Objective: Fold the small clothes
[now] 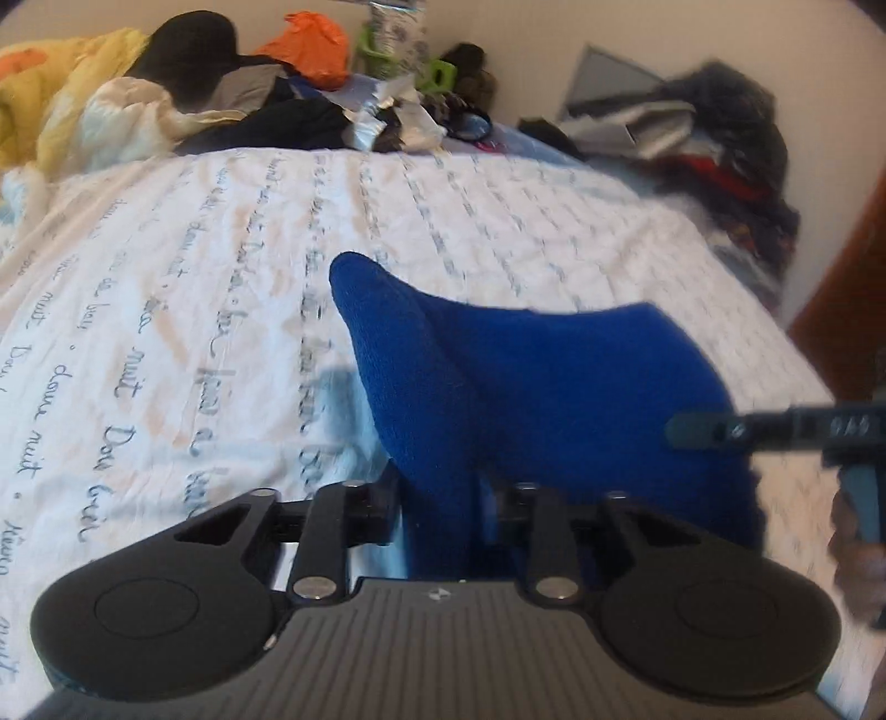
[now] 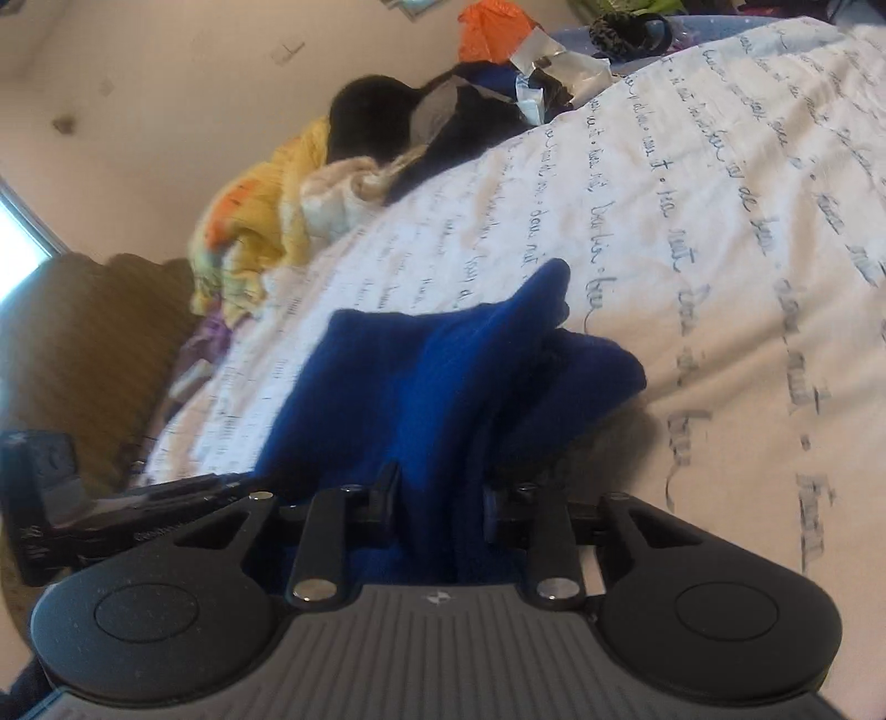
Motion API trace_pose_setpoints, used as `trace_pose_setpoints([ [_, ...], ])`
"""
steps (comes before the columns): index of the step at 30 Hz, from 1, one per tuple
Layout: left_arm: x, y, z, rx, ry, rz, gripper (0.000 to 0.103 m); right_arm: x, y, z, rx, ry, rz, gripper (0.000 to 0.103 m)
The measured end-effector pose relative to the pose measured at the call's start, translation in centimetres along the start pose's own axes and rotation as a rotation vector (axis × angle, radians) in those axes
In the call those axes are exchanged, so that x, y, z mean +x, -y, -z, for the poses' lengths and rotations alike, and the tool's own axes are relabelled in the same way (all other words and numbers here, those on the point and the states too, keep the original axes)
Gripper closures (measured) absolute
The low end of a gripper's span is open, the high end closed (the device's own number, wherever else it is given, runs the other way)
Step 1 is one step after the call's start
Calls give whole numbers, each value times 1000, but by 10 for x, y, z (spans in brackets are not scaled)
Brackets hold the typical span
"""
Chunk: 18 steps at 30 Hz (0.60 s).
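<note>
A small blue fleece garment [image 1: 531, 376] hangs lifted above the white bedspread [image 1: 194, 288]. My left gripper [image 1: 443, 509] is shut on one edge of it; the cloth bunches between the jaws and hides the fingertips. My right gripper [image 2: 440, 498] is shut on another edge of the same blue garment [image 2: 432, 387], which drapes forward and touches the bedspread [image 2: 720, 221]. The right gripper also shows in the left wrist view [image 1: 720, 432] at the right edge, gripping the cloth. The left gripper shows at the left edge of the right wrist view [image 2: 166, 493].
A heap of clothes runs along the bed's far edge: yellow blanket [image 1: 66, 99], black garment [image 1: 188, 50], orange bag [image 1: 310, 44]. Another dark pile [image 1: 720, 138] sits at the far right corner. A brown headboard or chair [image 2: 94, 354] stands off the bed's side.
</note>
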<state>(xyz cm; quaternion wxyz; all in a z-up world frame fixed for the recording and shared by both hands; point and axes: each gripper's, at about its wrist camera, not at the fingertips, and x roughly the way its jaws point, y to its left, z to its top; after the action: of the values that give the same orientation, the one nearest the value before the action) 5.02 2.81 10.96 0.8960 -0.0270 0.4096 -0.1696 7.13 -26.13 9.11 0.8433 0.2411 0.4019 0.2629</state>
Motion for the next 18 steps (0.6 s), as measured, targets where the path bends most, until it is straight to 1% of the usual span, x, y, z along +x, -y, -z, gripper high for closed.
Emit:
trace_pose_setpoints([
  [1, -1, -4, 9, 8, 3, -23, 31, -1, 4, 8, 2, -12, 25, 46],
  [2, -2, -11, 20, -10, 22, -59, 23, 0, 9, 15, 3, -25, 74, 18],
  [3, -5, -19, 29, -47, 25, -65, 23, -2, 17, 24, 16, -24, 144, 13],
  [4, -8, -28, 37, -99, 5, -27, 24, -6, 22, 31, 33, -20, 177, 13],
  [5, -13, -35, 46, -172, -15, 24, 24, -10, 27, 37, 44, -29, 165, 13],
  [6, -16, -41, 56, -244, -33, 83, 24, -16, 31, 44, 72, -39, 131, 13],
  [7, -17, -41, 66, -285, -59, 138, 24, -21, 35, 49, 104, -43, 97, 13],
  [8, -15, -39, 74, -304, -84, 160, 28, -25, 38, 56, 132, -47, 55, 13],
  [9, -11, -33, 80, -305, -109, 162, 33, -25, 39, 60, 149, -59, 20, 14],
  [10, -12, -24, 84, -276, -82, 144, 36, -22, 38, 65, 152, -79, -3, 16],
  [11, -10, -16, 85, -252, -82, 133, 41, -16, 35, 68, 134, -100, 1, 25],
  [12, -9, -13, 83, -250, -96, 133, 61, -11, 28, 68, 95, -110, 18, 33],
  [13, -3, -13, 81, -288, -161, 177, 94, -9, 24, 66, 82, -133, 32, 41],
  [14, -2, -15, 80, -335, -186, 194, 93, -8, 21, 63, 105, -175, 1, 55],
  [15, -5, -18, 78, -349, -177, 195, 93, -10, 20, 60, 156, -210, -92, 54],
  [16, -10, -19, 77, -338, -168, 199, 92, -13, 17, 60, 175, -227, -165, 54],
  [17, -13, -19, 77, -327, -171, 192, 89, -17, 15, 61, 181, -251, -215, 50],
  [18, -15, -19, 78, -312, -178, 171, 87, -20, 15, 64, 192, -274, -228, 38],
])
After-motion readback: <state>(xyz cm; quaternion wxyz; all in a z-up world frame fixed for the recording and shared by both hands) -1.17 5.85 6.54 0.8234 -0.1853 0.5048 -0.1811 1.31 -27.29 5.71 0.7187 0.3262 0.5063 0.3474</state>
